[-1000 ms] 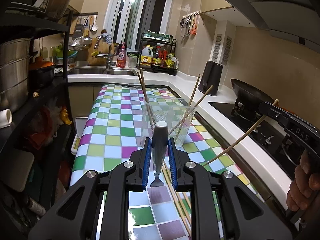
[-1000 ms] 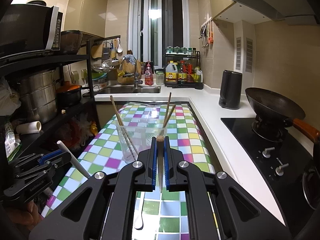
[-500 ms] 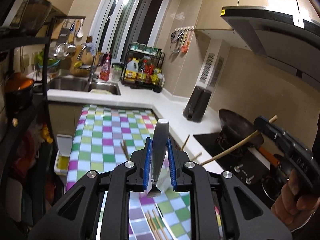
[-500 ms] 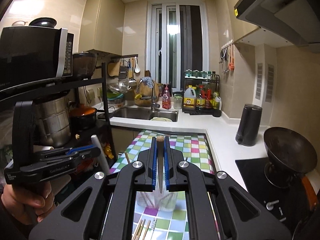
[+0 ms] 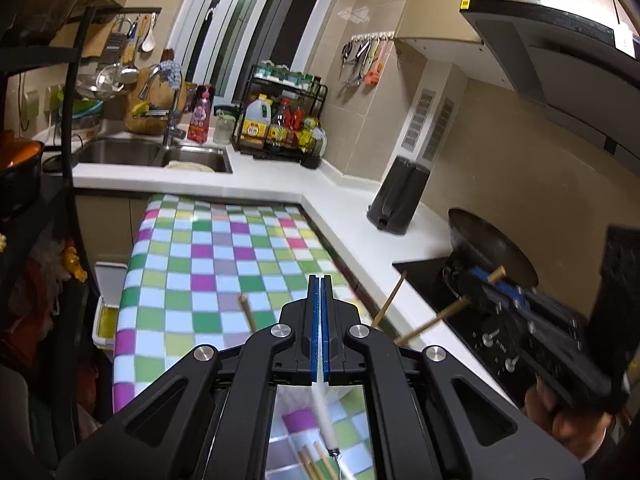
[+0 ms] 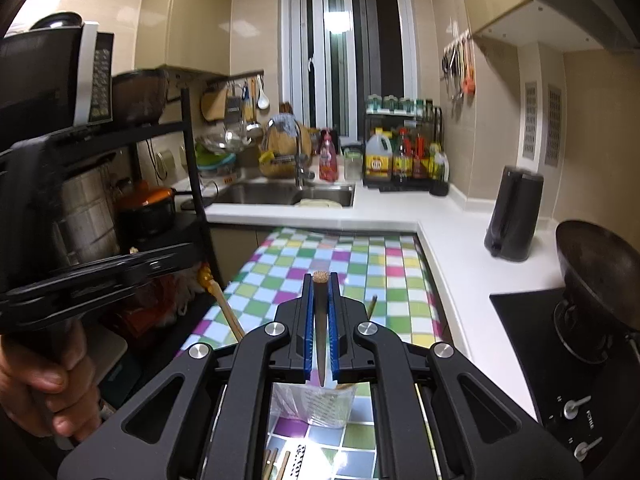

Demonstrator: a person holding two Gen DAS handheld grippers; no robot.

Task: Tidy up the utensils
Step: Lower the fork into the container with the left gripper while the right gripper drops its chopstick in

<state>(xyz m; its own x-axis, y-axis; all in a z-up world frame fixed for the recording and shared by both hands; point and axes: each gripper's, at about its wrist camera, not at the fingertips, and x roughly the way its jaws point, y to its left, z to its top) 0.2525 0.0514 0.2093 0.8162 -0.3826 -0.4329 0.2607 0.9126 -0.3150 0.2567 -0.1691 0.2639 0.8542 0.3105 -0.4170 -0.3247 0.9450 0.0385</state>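
Observation:
My left gripper (image 5: 321,280) has its jaws closing until the blue pads meet, with nothing between them. Under it a pale-handled utensil (image 5: 325,420) shows as a blur beside the clear cup (image 5: 294,398); I cannot tell whether it rests in the cup. Chopstick tips (image 5: 244,307) stick up from the cup. My right gripper (image 6: 321,280) is shut on a dark wooden chopstick (image 6: 321,320) that points down over the clear cup (image 6: 312,404). Loose chopsticks (image 6: 274,464) lie on the checked tablecloth (image 6: 360,280). In the right wrist view the left gripper (image 6: 100,276) is blurred at the left.
A white counter (image 6: 452,248) runs along the table's right side with a black kettle (image 6: 514,220) and a wok (image 6: 600,280) on the hob. The sink (image 6: 280,194) and a bottle rack (image 6: 404,160) stand at the back. A black shelf unit (image 6: 192,168) with pots lines the left.
The pale-handled utensil that stood in the left jaws is out of them and now below; the jaws have shut. Both grippers rose and drew back over the cup. The right still holds its chopstick.

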